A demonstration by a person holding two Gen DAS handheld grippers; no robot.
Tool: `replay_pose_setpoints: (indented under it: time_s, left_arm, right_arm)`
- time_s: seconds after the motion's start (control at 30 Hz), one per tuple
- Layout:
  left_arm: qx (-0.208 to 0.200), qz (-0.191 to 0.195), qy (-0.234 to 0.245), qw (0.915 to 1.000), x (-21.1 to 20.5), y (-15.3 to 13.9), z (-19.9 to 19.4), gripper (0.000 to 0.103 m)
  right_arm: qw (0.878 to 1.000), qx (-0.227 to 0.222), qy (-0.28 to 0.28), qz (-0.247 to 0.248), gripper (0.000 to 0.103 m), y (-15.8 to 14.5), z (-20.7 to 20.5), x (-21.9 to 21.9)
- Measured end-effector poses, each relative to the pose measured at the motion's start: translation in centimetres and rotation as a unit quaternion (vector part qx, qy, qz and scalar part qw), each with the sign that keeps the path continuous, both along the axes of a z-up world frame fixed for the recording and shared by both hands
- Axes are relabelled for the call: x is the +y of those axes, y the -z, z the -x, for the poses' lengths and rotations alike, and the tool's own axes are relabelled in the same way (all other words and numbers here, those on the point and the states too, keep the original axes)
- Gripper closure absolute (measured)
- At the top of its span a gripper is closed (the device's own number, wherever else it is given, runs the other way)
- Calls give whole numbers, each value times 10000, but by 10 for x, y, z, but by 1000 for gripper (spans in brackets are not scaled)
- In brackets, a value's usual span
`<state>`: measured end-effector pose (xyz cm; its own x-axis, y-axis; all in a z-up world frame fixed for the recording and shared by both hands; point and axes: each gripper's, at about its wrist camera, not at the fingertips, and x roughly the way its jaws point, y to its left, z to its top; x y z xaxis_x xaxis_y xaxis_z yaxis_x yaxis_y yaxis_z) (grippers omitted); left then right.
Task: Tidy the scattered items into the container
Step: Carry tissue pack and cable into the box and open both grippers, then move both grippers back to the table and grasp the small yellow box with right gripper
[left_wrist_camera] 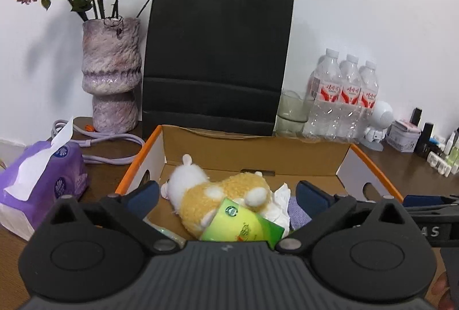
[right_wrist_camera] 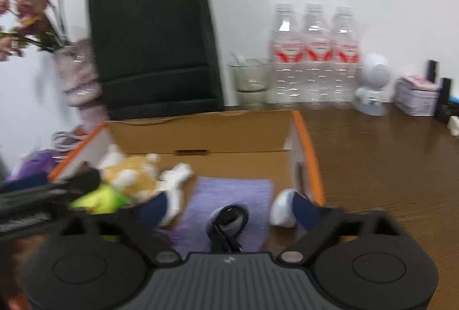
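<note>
While both claws gape empty, the box [left_wrist_camera: 341,163] holds a plush toy [left_wrist_camera: 218,195], purple cloth [right_wrist_camera: 229,195], perhaps a cable [right_wrist_camera: 228,224]

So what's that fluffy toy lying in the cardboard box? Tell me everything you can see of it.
The plush toy is a small stuffed animal of fuzzy fabric, tan-yellow on the body with a white head, white patches and white paws. It lies on its side on the floor of the cardboard box, toward the box's left end. A green and yellow packet leans over its lower part, and crumpled white tissue sits against it. Neither gripper touches it.
</note>
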<state>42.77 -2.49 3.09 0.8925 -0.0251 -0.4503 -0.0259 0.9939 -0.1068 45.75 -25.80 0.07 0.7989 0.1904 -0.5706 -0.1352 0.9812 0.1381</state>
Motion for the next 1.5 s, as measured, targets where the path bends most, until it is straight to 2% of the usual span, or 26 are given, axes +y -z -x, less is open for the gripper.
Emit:
replay_pose_setpoints:
  time_s: [0.13,1.1,1.5]
  left_arm:
    - [133,-80,-147,9998,0,3,-3,0]
    - [-31,4,-222,9997,6,-9,8,0]
    - [-179,63,-234,9995,20,-22,47,0]
  right_arm:
    - [9995,-36,-37,-299,0,-5,3,-8]
    - [9993,-213,-34,-301,0,-13,7,-7]
    - [9989,-425,-131,-148,0,-30,32,0]
